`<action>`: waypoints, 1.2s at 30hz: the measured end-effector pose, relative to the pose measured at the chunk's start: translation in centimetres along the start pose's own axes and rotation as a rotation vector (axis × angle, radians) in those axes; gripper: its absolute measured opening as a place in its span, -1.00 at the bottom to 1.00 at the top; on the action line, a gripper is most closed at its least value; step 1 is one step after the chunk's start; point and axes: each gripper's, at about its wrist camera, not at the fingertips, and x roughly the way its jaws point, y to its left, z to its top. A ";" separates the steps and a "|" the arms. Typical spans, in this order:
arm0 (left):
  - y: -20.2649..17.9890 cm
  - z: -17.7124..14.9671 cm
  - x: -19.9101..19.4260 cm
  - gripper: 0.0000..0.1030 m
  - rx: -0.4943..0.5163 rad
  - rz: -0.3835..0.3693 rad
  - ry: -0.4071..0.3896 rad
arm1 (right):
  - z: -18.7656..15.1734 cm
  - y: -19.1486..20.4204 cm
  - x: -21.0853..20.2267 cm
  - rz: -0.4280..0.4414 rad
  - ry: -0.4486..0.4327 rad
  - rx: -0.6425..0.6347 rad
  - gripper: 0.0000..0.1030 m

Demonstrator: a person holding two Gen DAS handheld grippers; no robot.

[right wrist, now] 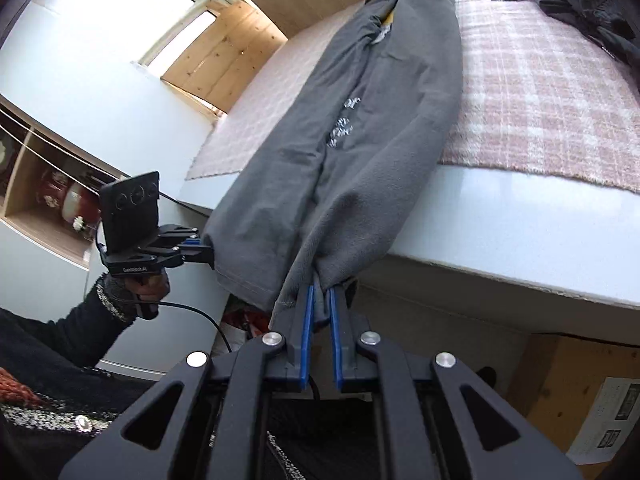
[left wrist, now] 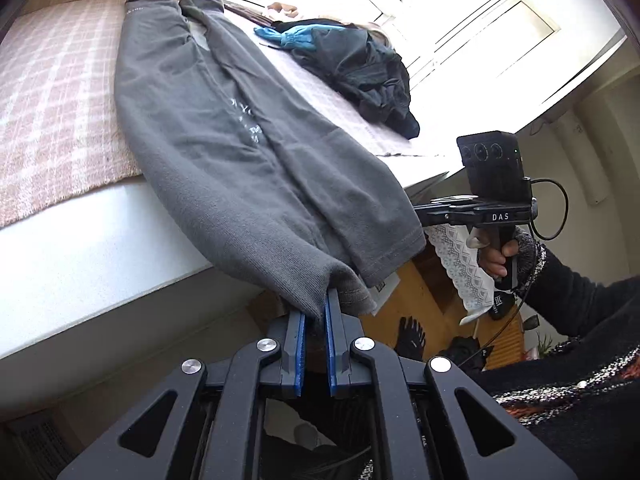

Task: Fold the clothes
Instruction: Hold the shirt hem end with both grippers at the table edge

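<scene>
Blue-padded jaws of the left gripper (left wrist: 316,312) are nearly closed, pinching the near hem corner of the grey knit sweatshirt with pale chest lettering (left wrist: 224,136). The right gripper (right wrist: 320,304), same blue pads, is likewise clamped on the hem's other corner; in the left wrist view it shows out to the right (left wrist: 424,208), its fingertips hidden behind the cloth, held by a hand in a dark sleeve.

The key relation: the sweatshirt runs straight away from both grippers, long axis near to far, collar at the far end, hem at the near end hanging off the near edge of the white mattress (left wrist: 100,216). It looks already folded lengthwise into a narrow strip with the sleeves tucked in. Both grippers sit at the hem end, roughly level, neither clearly nearer the collar. My guess is that the next step carries the hem forward over the body toward the collar, with both moving together so the strip does not skew.

Under the garment lies a pink and white plaid blanket (right wrist: 540,92), covering the far part of the mattress.

On the far right of the bed is a loose heap of dark clothes (left wrist: 368,68) with a bright blue garment (left wrist: 288,36) beside it, apparently still unfolded. No bin or basket in view. A cardboard box (right wrist: 560,380) stands under the bed edge; its contents cannot be seen.
</scene>
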 end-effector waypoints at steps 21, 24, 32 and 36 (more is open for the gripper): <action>2.1 -1.4 2.0 -0.86 0.080 0.076 0.147 | -2.0 -1.8 8.3 -0.306 0.222 -0.125 -0.35; 2.0 -1.2 1.8 -0.86 0.082 0.067 0.145 | -2.0 -1.6 8.6 -0.303 0.229 -0.141 -0.66; -0.1 2.1 -1.4 -0.87 0.065 0.001 0.054 | 1.6 1.4 1.2 -0.054 0.122 -0.072 -0.88; -0.2 6.1 -3.5 -0.87 0.054 -0.038 -0.005 | 7.2 0.7 -1.5 0.034 0.026 0.011 -0.87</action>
